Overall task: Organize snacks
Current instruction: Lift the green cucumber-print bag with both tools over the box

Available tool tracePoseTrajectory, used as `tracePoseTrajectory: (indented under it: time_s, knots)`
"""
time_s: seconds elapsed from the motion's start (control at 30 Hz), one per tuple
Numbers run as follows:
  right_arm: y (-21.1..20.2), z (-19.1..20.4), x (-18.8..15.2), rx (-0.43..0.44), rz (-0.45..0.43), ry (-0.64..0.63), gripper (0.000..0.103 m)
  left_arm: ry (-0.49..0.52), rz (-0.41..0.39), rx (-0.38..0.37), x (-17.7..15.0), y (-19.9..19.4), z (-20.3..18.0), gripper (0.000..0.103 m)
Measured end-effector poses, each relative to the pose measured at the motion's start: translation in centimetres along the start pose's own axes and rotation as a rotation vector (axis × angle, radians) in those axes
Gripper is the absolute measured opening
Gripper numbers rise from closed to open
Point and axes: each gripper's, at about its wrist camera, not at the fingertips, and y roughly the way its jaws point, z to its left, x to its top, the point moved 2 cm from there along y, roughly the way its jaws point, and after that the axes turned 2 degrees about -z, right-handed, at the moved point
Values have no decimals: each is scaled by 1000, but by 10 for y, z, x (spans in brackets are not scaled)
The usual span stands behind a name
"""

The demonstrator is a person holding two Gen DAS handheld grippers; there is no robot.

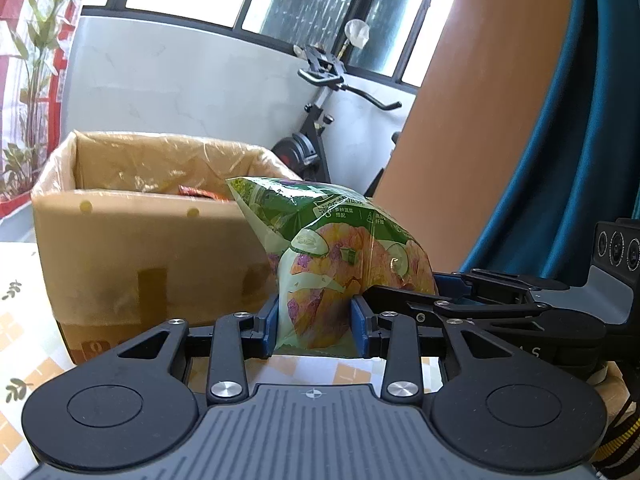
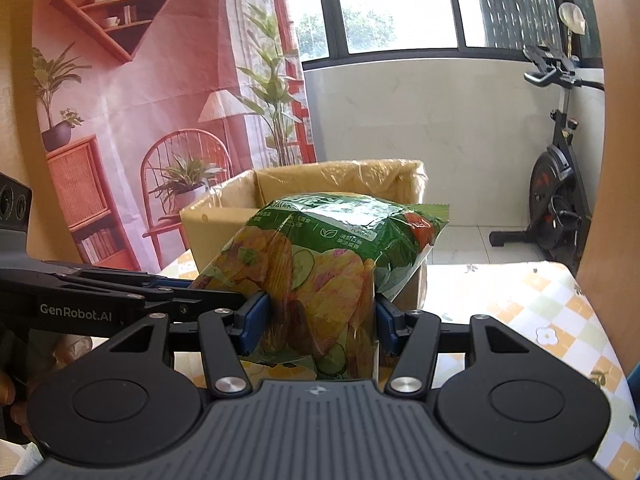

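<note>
A green snack bag (image 1: 340, 256) printed with vegetable chips is held above the table by both grippers. My left gripper (image 1: 316, 326) is shut on its lower end. My right gripper (image 2: 324, 320) is shut on the same bag (image 2: 328, 264) from the other side. The right gripper also shows in the left wrist view (image 1: 480, 300), and the left one in the right wrist view (image 2: 120, 288). Behind the bag stands an open cardboard box (image 1: 132, 240) lined with clear plastic, with a red packet (image 1: 196, 192) inside. The box also shows in the right wrist view (image 2: 224, 216).
The table (image 2: 540, 320) has a checked floral cloth. An exercise bike (image 2: 560, 200) stands by the white wall under the window. A blue curtain (image 1: 560, 160) hangs at the right. A printed backdrop (image 2: 140, 100) hangs at the left.
</note>
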Motion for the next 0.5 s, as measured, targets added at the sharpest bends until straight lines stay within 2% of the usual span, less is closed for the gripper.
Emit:
tracePoseTrajectory:
  time_s: [0.27,0.5]
  knots:
    - [10,1,25,37,-19,-35,57,-9,-42,28,21,-7,7,39]
    - [38,6,52,81,-27,-67,57,-23,-68,62,51,-4,27,39]
